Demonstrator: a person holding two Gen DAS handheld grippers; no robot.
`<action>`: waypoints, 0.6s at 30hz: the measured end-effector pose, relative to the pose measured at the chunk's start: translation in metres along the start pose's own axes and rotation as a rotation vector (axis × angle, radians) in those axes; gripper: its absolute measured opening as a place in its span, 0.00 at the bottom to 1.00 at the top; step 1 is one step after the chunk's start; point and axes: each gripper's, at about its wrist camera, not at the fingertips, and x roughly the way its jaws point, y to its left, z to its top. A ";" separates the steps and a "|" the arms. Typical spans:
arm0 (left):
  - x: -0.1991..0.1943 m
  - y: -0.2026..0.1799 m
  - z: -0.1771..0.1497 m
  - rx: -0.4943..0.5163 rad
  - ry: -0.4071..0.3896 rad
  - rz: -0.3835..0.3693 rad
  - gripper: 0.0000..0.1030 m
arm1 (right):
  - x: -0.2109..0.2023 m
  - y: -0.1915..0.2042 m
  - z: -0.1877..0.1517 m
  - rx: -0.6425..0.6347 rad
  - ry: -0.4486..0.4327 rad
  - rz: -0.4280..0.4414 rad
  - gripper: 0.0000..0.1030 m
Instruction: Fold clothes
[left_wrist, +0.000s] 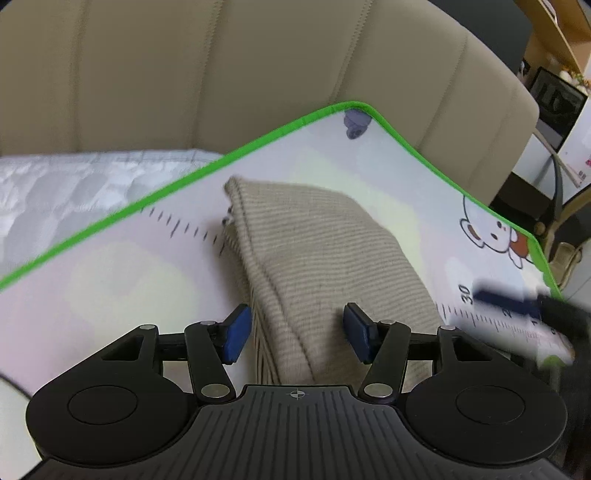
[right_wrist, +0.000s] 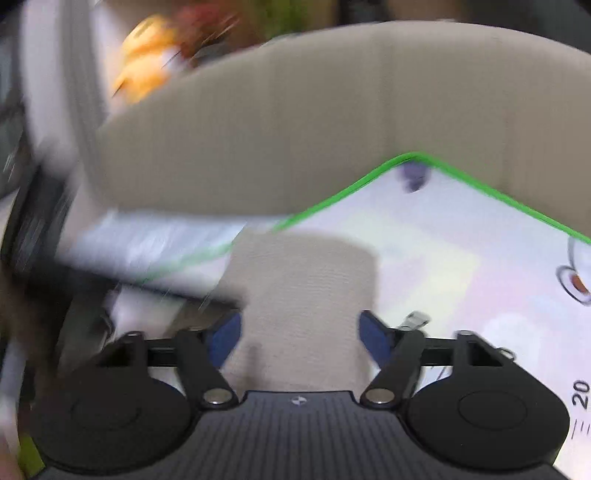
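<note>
A beige ribbed knit garment (left_wrist: 314, 251) lies folded on a white cartoon-print mat with a green border (left_wrist: 122, 280). My left gripper (left_wrist: 297, 332) is open, its blue pads either side of the garment's near end, holding nothing. In the right wrist view, which is blurred, the same garment (right_wrist: 306, 288) lies on the mat (right_wrist: 461, 266) and my right gripper (right_wrist: 299, 338) is open over its near end. The right gripper's blue finger also shows blurred at the left wrist view's right edge (left_wrist: 506, 299).
A beige padded headboard (left_wrist: 258, 74) stands behind the mat. A white quilted sheet (left_wrist: 74, 184) lies to the left of the mat. Shelves and furniture (left_wrist: 554, 96) stand at the far right. A small metal clip (right_wrist: 415, 319) lies on the mat by the right gripper.
</note>
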 end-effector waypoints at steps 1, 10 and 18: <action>-0.001 0.002 -0.004 -0.013 -0.001 -0.007 0.58 | 0.004 -0.005 0.006 0.026 -0.016 -0.017 0.44; 0.012 0.009 -0.009 -0.051 0.009 -0.047 0.63 | 0.090 -0.022 0.010 -0.006 0.152 -0.102 0.54; 0.017 0.017 -0.015 -0.088 0.021 -0.068 0.70 | 0.045 0.006 -0.034 -0.103 0.142 -0.050 0.83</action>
